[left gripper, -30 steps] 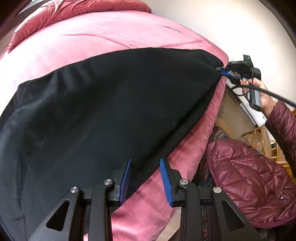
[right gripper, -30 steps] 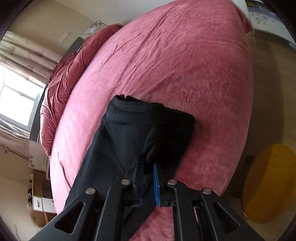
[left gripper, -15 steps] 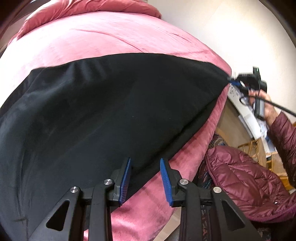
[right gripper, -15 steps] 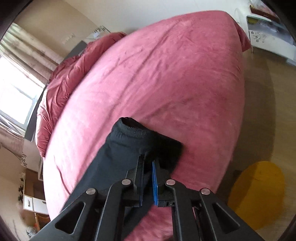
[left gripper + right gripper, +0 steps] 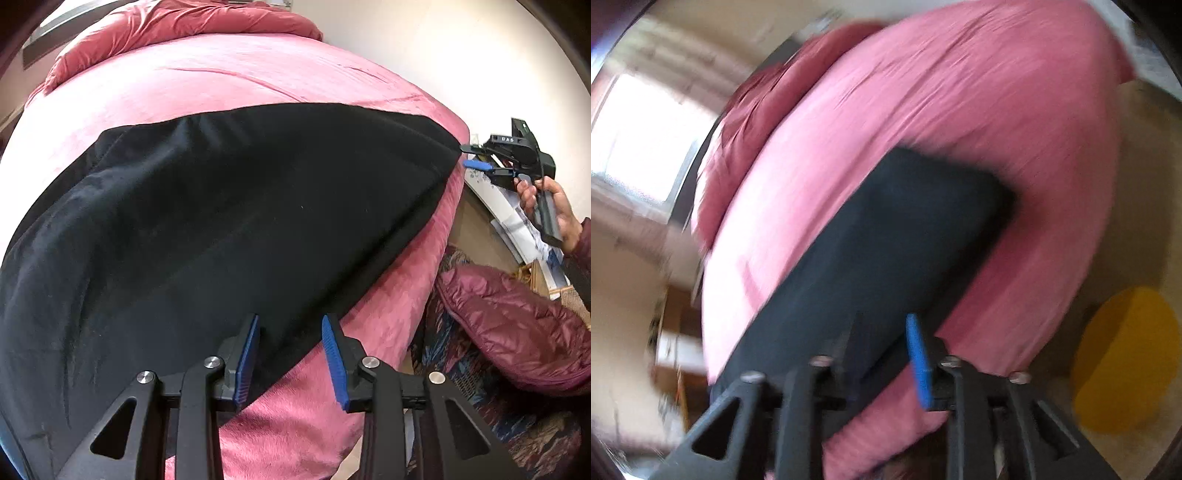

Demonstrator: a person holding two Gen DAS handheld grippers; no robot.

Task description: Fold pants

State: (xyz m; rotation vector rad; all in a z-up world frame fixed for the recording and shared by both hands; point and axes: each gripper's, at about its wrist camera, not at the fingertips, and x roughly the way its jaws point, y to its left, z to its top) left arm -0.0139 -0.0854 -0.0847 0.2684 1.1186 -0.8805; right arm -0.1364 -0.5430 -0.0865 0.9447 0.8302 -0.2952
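Observation:
Black pants [image 5: 229,221] lie spread flat across a pink bed cover [image 5: 221,77]. My left gripper [image 5: 290,354] is open, its blue pads straddling the near edge of the pants. My right gripper shows in the left wrist view [image 5: 471,157] at the far cuff corner, jaws apart, the fabric no longer pinched. In the blurred right wrist view the right gripper [image 5: 882,354] is open, with the pants [image 5: 886,251] lying flat on the bed ahead of it.
A maroon puffer jacket [image 5: 517,332] and patterned fabric sit to the right of the bed. A yellow round object [image 5: 1126,362] lies on the floor beside the bed. A window [image 5: 646,140] is at the far left.
My right gripper has opened and let go of the pants' cuff end, which now lies flat. The right wrist view is blurred by fast motion. My left gripper stays open.

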